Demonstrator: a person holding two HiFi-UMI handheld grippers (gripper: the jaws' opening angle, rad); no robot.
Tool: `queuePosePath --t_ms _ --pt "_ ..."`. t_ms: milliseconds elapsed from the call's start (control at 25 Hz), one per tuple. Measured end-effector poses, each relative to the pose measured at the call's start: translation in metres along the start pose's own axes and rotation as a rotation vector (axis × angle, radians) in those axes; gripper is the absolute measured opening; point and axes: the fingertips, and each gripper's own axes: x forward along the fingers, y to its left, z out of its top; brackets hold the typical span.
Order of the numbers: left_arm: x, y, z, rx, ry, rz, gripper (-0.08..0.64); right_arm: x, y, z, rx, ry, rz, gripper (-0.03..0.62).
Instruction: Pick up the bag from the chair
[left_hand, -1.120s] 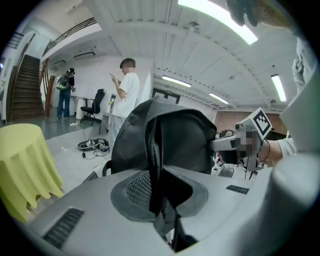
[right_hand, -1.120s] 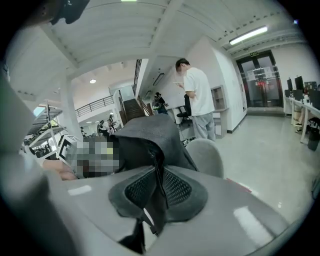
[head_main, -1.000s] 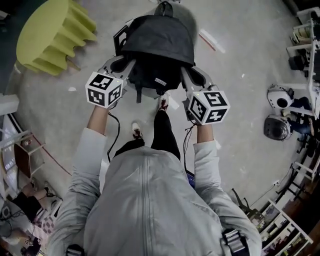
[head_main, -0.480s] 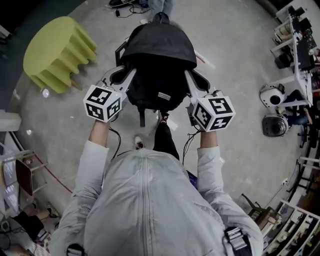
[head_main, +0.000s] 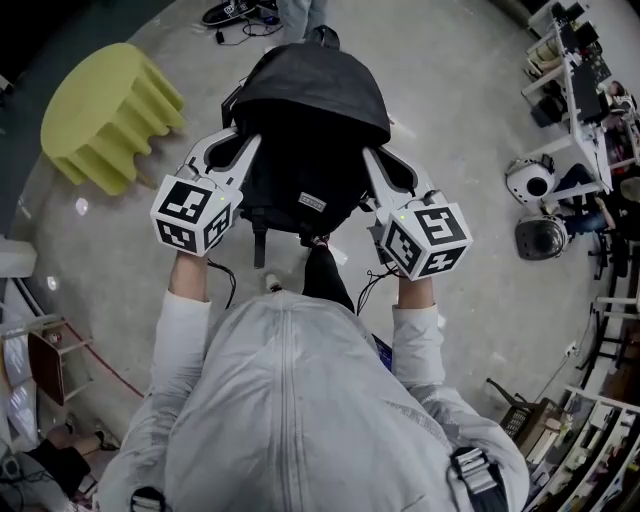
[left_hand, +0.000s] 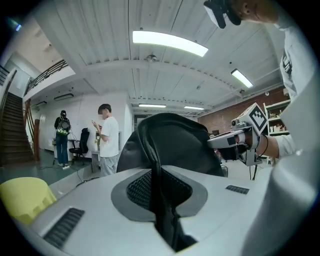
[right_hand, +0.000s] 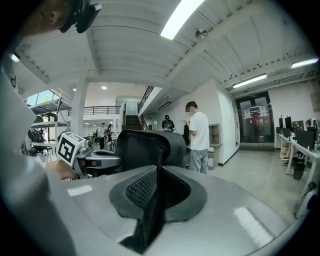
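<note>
The black backpack (head_main: 315, 110) hangs in the air in front of me, held from both sides. My left gripper (head_main: 237, 152) is shut on a black strap (left_hand: 162, 200) at the bag's left side. My right gripper (head_main: 380, 170) is shut on another strap (right_hand: 152, 210) at its right side. In the left gripper view the bag's body (left_hand: 175, 145) rises just past the jaws. It (right_hand: 145, 147) looks the same in the right gripper view. A loose strap end dangles below the bag in the head view. I cannot make out a chair under it.
A yellow-green ribbed stool (head_main: 105, 115) stands on the concrete floor to the left. Two round helmet-like objects (head_main: 530, 180) lie near shelving at the right. A person in a white shirt (left_hand: 107, 140) stands beyond the bag, with another person farther back.
The bag and both grippers have come up slightly and look larger in the head view. The floor and stool have shifted under them, and my feet have stepped.
</note>
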Motion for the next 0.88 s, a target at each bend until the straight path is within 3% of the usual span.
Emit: queuePosePath --t_ms 880 --pt "-0.021 0.001 0.010 0.020 -0.029 0.035 0.038 -0.001 0.017 0.011 -0.094 -0.014 0.010 0.038"
